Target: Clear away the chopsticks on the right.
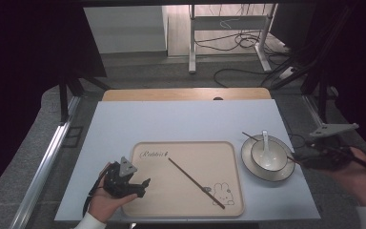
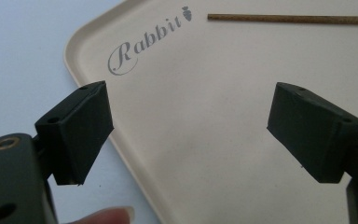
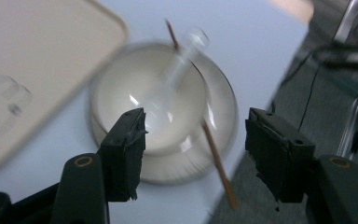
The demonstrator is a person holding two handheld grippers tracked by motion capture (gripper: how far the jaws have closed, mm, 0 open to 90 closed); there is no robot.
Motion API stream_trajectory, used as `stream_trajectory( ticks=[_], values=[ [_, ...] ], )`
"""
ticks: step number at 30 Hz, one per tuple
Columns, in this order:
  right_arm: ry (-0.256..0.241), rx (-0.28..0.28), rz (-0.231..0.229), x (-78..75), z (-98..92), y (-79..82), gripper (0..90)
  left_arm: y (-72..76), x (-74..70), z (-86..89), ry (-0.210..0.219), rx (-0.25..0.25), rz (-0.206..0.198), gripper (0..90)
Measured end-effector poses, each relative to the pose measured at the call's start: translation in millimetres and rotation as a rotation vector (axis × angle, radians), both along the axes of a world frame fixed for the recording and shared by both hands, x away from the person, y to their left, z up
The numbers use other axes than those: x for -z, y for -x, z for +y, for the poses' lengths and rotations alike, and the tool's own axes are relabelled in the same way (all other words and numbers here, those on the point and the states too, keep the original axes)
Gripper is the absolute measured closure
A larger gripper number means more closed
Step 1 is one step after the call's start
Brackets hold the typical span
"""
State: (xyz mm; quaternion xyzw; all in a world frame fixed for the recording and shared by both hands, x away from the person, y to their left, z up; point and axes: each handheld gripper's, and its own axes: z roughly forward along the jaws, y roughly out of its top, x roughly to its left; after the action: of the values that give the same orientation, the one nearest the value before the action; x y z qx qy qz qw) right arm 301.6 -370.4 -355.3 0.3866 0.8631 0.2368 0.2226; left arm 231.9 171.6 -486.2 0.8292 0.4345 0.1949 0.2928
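A beige tray (image 1: 228, 152) printed "Rabbit" lies on the blue mat, with one brown chopstick (image 1: 195, 176) lying diagonally on it. My left gripper (image 1: 143, 187) hovers open over the tray's (image 2: 205, 140) near left corner, nothing between its jaws; that chopstick (image 2: 289, 19) lies beyond it. Right of the tray a white bowl (image 1: 269, 156) sits on a plate (image 1: 255, 168), holding a white spoon (image 1: 265, 143). A second chopstick (image 3: 216, 156) rests across the plate's rim behind the bowl (image 3: 168, 112). My right gripper (image 1: 301, 161) (image 3: 196, 140) stands open just right of the plate, its jaws either side of that chopstick's end.
The blue mat (image 1: 181, 124) covers a wooden table (image 1: 186, 94). Its right edge runs close to the plate. Beyond the table are a metal frame and cables (image 1: 238, 43) on the floor.
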Motion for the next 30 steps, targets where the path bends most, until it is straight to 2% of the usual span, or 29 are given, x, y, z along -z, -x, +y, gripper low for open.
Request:
stream_trajectory(
  ticks=[1, 2, 3, 4, 5, 6, 8, 9, 14, 17, 20, 22, 24, 27, 29, 30],
  values=[
    [0.009, 0.017, 0.034, 5.5, -14.8, -9.3, 38.7, -0.4, 0.0, -0.1, -0.003, 0.002, 0.002, 13.9],
    [0.022, 0.030, 0.089, 18.5, -31.6, -22.4, 39.7, -1.1, 0.3, -0.7, 0.000, -0.004, 0.001, 13.9],
    [0.022, 0.030, 0.089, 18.5, -31.6, -22.4, 39.7, -1.1, 0.3, -0.7, 0.000, -0.004, 0.001, 13.9],
    [0.039, 0.051, 0.152, 39.1, -44.5, -35.9, 40.7, -1.4, 0.4, -0.7, 0.000, -0.006, 0.002, 13.9],
    [0.039, 0.051, 0.152, 39.1, -44.5, -35.9, 40.7, -1.4, 0.4, -0.7, 0.000, -0.006, 0.002, 13.9],
    [0.039, 0.052, 0.172, 45.7, -47.0, -39.4, 41.6, -1.6, 0.6, -0.6, 0.000, -0.007, 0.003, 13.9],
    [0.043, 0.044, 0.240, 67.6, -54.9, -51.2, 44.8, -2.2, 1.3, 0.1, -0.001, -0.010, 0.005, 13.9],
    [0.043, 0.044, 0.240, 67.6, -54.9, -51.2, 44.8, -2.2, 1.3, 0.1, -0.001, -0.010, 0.005, 13.9],
    [0.075, 0.035, 0.315, 91.2, -58.4, -62.6, 53.1, -2.1, 1.3, 2.4, -0.002, -0.013, 0.004, 13.9],
    [0.091, 0.023, 0.325, 94.9, -56.1, -63.5, 57.0, -2.0, 1.5, 2.9, 0.000, -0.015, 0.003, 13.9],
    [0.127, 0.013, 0.354, 100.6, -52.4, -65.6, 63.0, -1.8, 1.8, 2.3, -0.002, -0.012, 0.003, 13.9],
    [0.140, 0.003, 0.375, 105.2, -51.1, -66.8, 69.0, -1.7, 1.6, 2.2, -0.003, -0.011, 0.003, 13.9],
    [0.163, -0.011, 0.392, 109.5, -50.5, -66.3, 78.7, -1.9, 1.4, 2.9, -0.001, -0.015, 0.002, 13.9],
    [0.154, -0.020, 0.396, 108.8, -50.8, -64.6, 82.1, -2.4, 1.7, 3.5, -0.002, -0.015, 0.003, 13.9],
    [0.149, -0.007, 0.381, 105.7, -52.2, -61.8, 82.5, -2.4, 1.7, 3.5, -0.003, -0.015, 0.003, 13.9],
    [0.128, 0.004, 0.372, 100.9, -53.6, -58.8, 82.6, -2.3, 1.5, 3.5, -0.002, -0.015, 0.002, 13.9]
  ],
)
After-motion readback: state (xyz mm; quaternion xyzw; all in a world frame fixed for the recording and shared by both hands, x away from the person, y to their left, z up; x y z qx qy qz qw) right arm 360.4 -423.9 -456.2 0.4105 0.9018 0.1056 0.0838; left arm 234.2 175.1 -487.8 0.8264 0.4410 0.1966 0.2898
